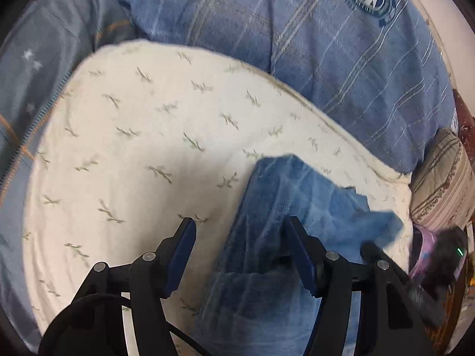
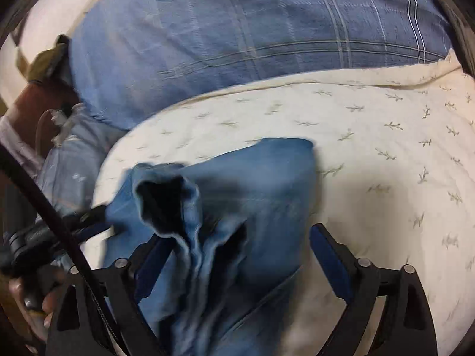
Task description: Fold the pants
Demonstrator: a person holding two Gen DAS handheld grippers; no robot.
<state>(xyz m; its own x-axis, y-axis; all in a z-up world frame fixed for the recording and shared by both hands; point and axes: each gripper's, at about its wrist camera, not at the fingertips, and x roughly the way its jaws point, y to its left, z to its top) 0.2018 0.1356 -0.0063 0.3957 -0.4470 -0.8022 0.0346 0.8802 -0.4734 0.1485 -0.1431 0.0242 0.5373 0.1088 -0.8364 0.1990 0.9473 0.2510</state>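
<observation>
The blue denim pants (image 1: 285, 207) lie on a cream bedsheet with a leaf print (image 1: 133, 136). In the left wrist view my left gripper (image 1: 242, 231) is open just above the pants, its right finger over the denim and its left finger over the sheet. In the right wrist view the pants (image 2: 252, 195) are bunched, with an open leg hem (image 2: 163, 198) raised. My right gripper (image 2: 237, 243) is open with the denim between and under its fingers. The other gripper (image 2: 59, 231) shows at the left edge, touching the cloth's corner.
A blue plaid duvet (image 1: 326, 59) lies beyond the sheet, also in the right wrist view (image 2: 237, 35). A striped pillow (image 1: 445, 178) sits at the right. A grey-blue blanket (image 1: 38, 59) lies at the left. A black cable (image 2: 44, 207) crosses the left side.
</observation>
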